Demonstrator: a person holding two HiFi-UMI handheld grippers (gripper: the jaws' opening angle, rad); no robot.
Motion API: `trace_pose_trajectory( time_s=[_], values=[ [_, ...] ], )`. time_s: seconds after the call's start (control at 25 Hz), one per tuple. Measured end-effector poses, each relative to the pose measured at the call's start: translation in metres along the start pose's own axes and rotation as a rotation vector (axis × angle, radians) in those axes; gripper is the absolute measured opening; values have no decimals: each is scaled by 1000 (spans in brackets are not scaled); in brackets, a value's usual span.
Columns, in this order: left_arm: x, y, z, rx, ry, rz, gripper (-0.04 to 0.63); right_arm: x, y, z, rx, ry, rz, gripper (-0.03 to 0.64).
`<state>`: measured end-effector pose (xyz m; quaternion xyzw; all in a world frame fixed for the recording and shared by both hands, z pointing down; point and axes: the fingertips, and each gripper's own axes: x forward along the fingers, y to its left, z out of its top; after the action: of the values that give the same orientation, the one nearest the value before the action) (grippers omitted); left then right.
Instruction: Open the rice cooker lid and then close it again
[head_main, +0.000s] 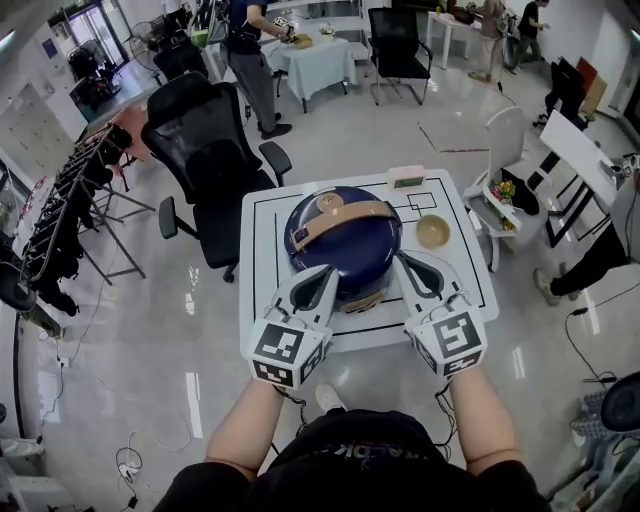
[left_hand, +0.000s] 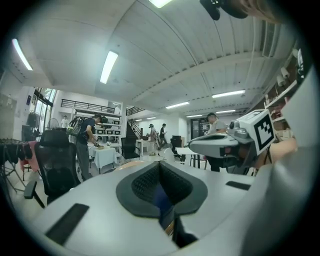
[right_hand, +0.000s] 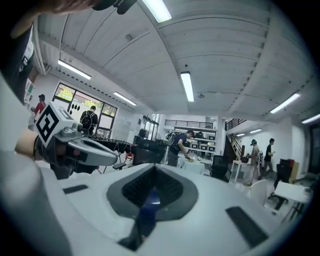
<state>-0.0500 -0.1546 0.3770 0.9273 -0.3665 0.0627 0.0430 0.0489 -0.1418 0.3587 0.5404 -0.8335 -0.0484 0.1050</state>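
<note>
The dark blue rice cooker (head_main: 340, 240) stands on a small white table (head_main: 262, 250) with its lid down and a tan handle (head_main: 345, 215) across the top. My left gripper (head_main: 325, 281) is shut with nothing in it, its tip at the cooker's front left. My right gripper (head_main: 404, 266) is shut and empty too, at the cooker's front right. Whether either tip touches the body I cannot tell. In the left gripper view the jaws (left_hand: 160, 168) meet, with only a blue sliver behind them. The right gripper view shows its jaws (right_hand: 151, 173) the same way.
A wooden bowl (head_main: 433, 231) and a small pink and green box (head_main: 406, 177) sit on the table right of and behind the cooker. A black office chair (head_main: 205, 160) stands at the table's left, a white chair (head_main: 505, 170) at its right. People stand far off.
</note>
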Motion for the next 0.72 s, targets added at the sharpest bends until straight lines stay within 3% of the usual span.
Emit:
trace_pose_trajectory(
  time_s=[0.28,0.72],
  values=[
    [-11,-74,6,1,-19,36,3,-64,-9,-10,-2,3,70,2],
    [-56,-157,-21,-21,14,198,3,-138,5,-34,40,-23,225,2]
  ],
)
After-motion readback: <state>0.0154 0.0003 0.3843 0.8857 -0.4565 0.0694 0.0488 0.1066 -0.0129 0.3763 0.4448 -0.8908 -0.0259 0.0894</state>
